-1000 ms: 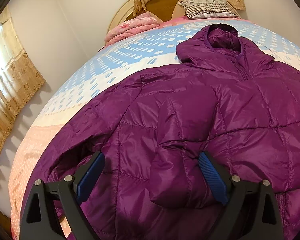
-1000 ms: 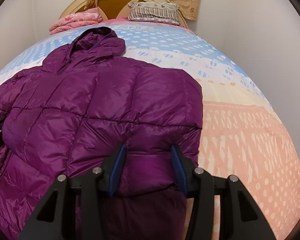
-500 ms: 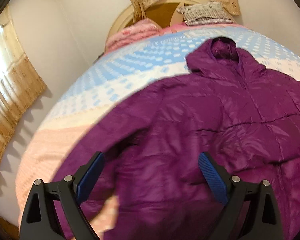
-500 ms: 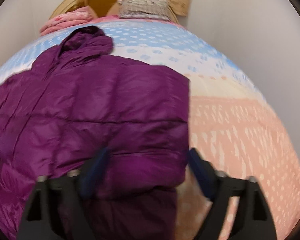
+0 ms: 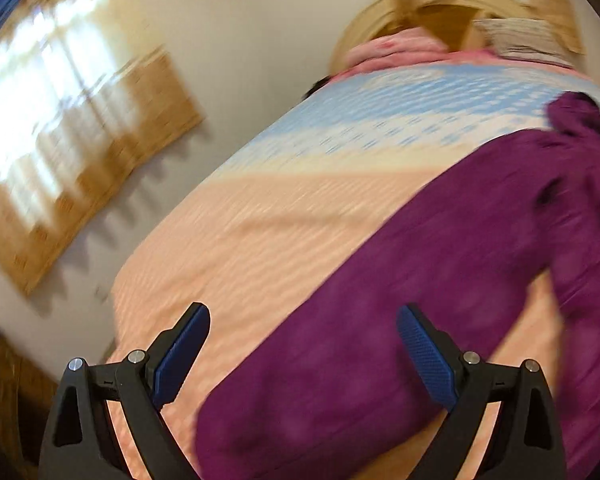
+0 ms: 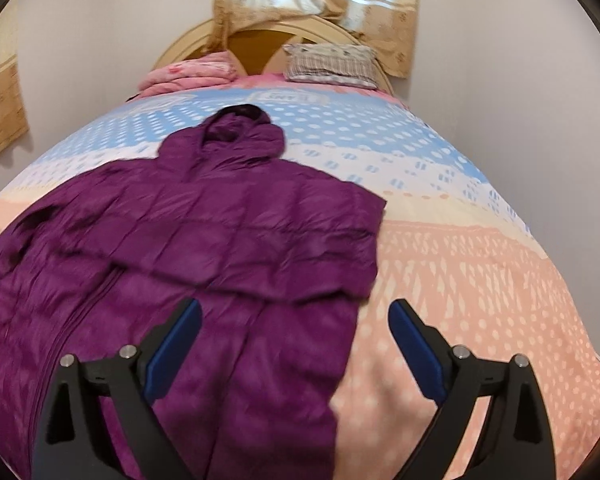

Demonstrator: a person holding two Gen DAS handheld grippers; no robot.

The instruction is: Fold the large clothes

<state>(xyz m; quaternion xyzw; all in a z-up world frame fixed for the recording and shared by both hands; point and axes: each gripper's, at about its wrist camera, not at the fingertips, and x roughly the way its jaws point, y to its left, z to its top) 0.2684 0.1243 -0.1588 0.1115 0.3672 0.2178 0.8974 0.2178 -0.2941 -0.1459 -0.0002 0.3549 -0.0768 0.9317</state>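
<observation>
A purple hooded puffer jacket point(image 6: 204, 240) lies flat on the bed, hood toward the headboard, its right sleeve folded in across the front. Its left sleeve point(image 5: 380, 320) stretches out over the peach part of the bedspread in the blurred left wrist view. My left gripper point(image 5: 302, 356) is open and empty, above the sleeve's lower end. My right gripper point(image 6: 294, 344) is open and empty, above the jacket's lower right edge.
The bedspread point(image 6: 460, 280) is peach near me and blue with white dots further off. A folded pink blanket point(image 6: 188, 76) and a striped pillow point(image 6: 332, 62) lie by the wooden headboard. Curtains point(image 5: 60, 152) hang on the left wall beyond the bed's left edge.
The right gripper has opened, let go of the folded right sleeve and pulled back. The left gripper has swung left and back, from the jacket's body to the outstretched left sleeve.
</observation>
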